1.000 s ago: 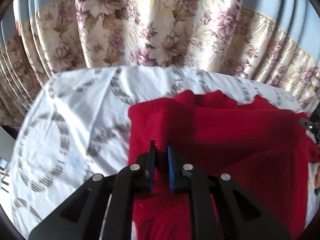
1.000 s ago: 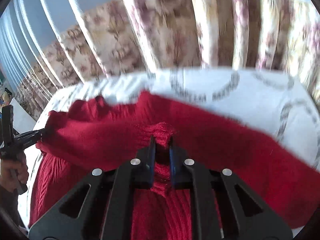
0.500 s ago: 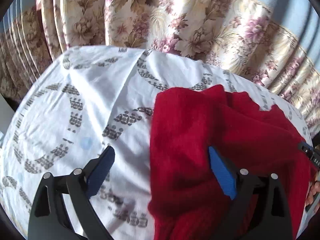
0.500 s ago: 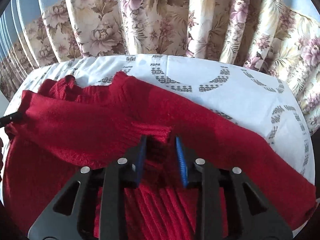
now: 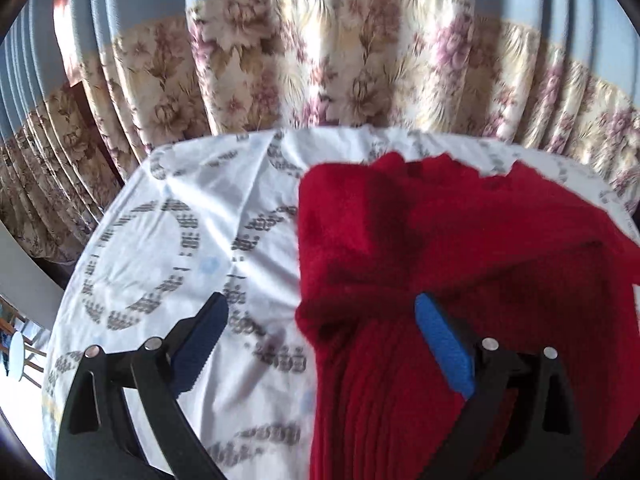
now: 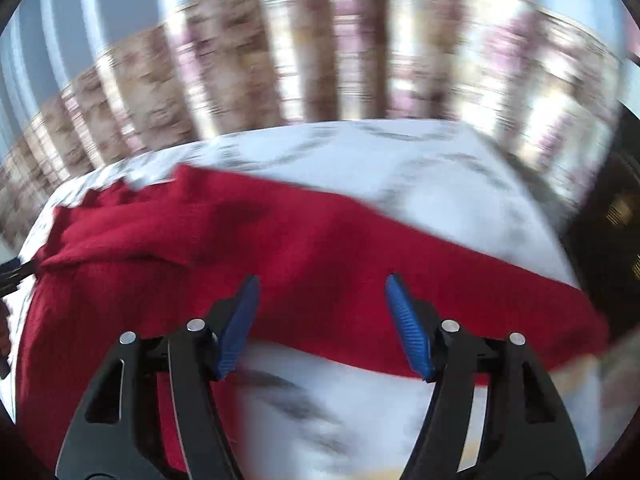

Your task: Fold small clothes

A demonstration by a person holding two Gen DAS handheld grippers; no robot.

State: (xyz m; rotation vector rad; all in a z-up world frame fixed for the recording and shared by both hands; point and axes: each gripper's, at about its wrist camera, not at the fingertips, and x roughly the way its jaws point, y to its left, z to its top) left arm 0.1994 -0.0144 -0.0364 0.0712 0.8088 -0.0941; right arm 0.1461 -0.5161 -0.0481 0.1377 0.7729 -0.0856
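A red knit sweater (image 5: 460, 248) lies partly folded on a white patterned tablecloth (image 5: 160, 240). My left gripper (image 5: 320, 320) is open wide and empty above the sweater's left edge, with its right pad over the knit. In the right wrist view the sweater (image 6: 240, 248) stretches across the table, one sleeve running to the right. My right gripper (image 6: 322, 316) is open wide and empty above that sleeve. This view is blurred by motion. The tip of the left gripper (image 6: 16, 270) shows at the far left edge.
Floral curtains (image 5: 320, 60) hang close behind the table. The tablecloth (image 6: 440, 184) ends in a rounded far edge. A chair and floor (image 5: 20, 352) show beyond the table's left edge. Something dark (image 6: 612, 220) stands at the right.
Both grippers have let go of the sweater and opened wide. The right gripper has swung to the right along the sleeve. The left gripper has drawn back a little.
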